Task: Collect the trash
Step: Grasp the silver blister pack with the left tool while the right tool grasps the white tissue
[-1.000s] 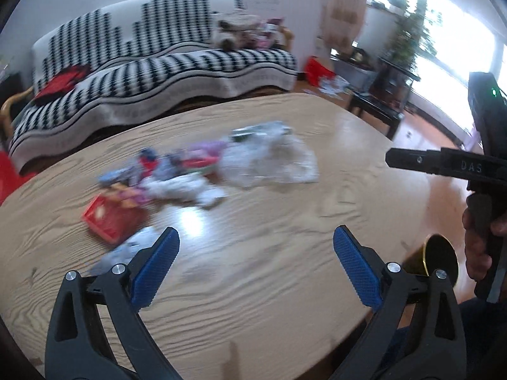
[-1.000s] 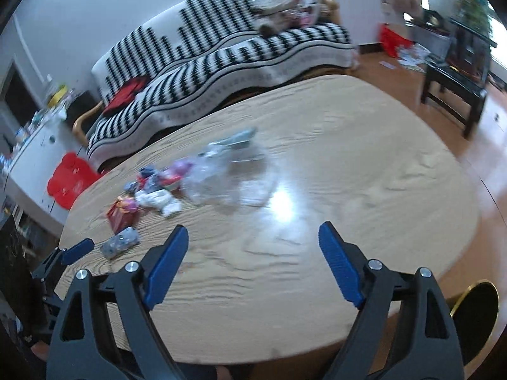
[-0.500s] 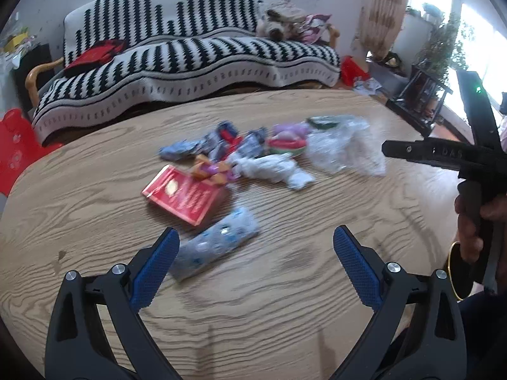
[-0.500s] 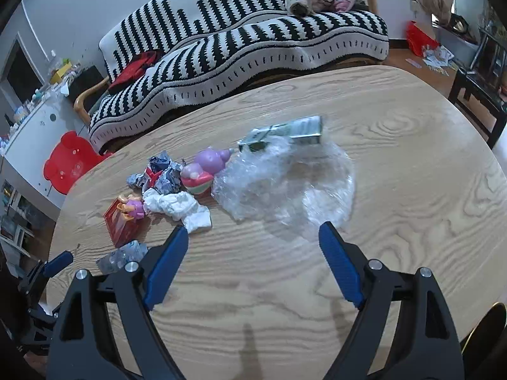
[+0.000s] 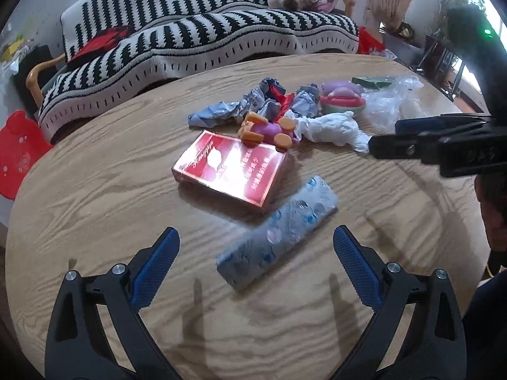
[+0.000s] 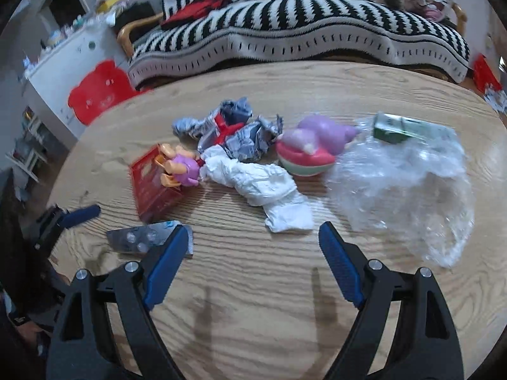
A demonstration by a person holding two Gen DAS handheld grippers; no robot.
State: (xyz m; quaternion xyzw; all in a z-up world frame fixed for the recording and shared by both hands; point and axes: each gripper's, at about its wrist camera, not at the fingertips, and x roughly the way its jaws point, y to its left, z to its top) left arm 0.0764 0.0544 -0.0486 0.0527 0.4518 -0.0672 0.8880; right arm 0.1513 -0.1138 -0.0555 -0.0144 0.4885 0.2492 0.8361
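Trash lies on a round wooden table. A silver blister pack lies just ahead of my open, empty left gripper; it also shows in the right wrist view. Behind it are a red box, an orange and pink toy, a crumpled white tissue, crumpled foil wrappers, a pink and purple toy, a clear plastic bag and a green carton. My right gripper is open and empty, just short of the tissue.
A black-and-white striped sofa stands behind the table, with a red cushion on it. A red child's chair and a white cabinet are at the left. The right gripper's body reaches in from the right of the left wrist view.
Both grippers have swung left and moved closer to the trash pile. The blister pack now lies between the left fingers' line; the tissue is just ahead of the right gripper.
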